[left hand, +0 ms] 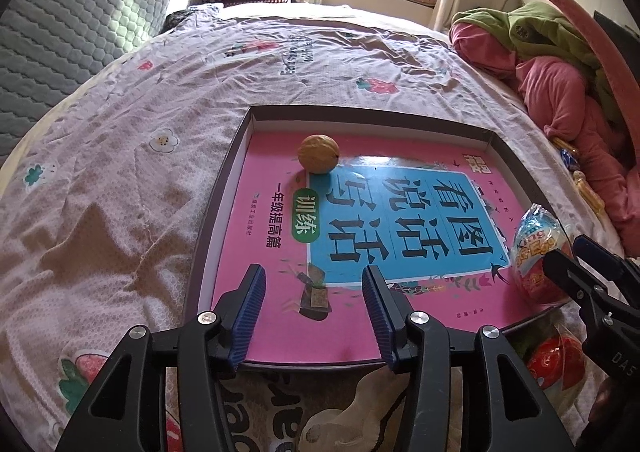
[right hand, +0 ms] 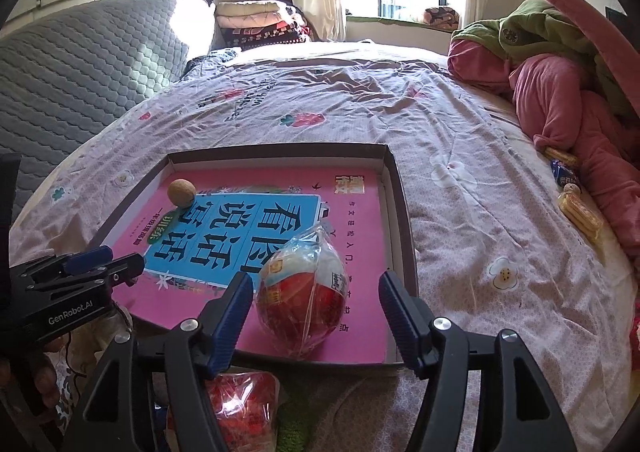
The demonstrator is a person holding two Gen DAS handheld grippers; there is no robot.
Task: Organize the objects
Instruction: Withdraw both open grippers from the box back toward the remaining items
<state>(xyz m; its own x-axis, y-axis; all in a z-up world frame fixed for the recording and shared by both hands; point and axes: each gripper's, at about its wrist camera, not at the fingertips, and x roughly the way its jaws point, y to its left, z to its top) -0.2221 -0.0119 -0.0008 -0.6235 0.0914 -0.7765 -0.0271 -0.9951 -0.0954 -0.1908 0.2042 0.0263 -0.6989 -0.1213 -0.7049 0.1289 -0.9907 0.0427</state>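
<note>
My left claw hangs with its jaws parted and nothing between them, over the near edge of the shallow cardboard tray that sits on the bed. A pink book with a blue title panel lies flat in the tray and fills most of it. A walnut rests on the book near the far left corner, well apart from my left claw. My right claw is spread wide too; the wrapped toy egg stands on the book at the tray's near right side, between the blue pads, but I see gaps on both sides, so nothing is gripped. A red packet lies on the bed just in front of the tray, below my right claw.
</note>
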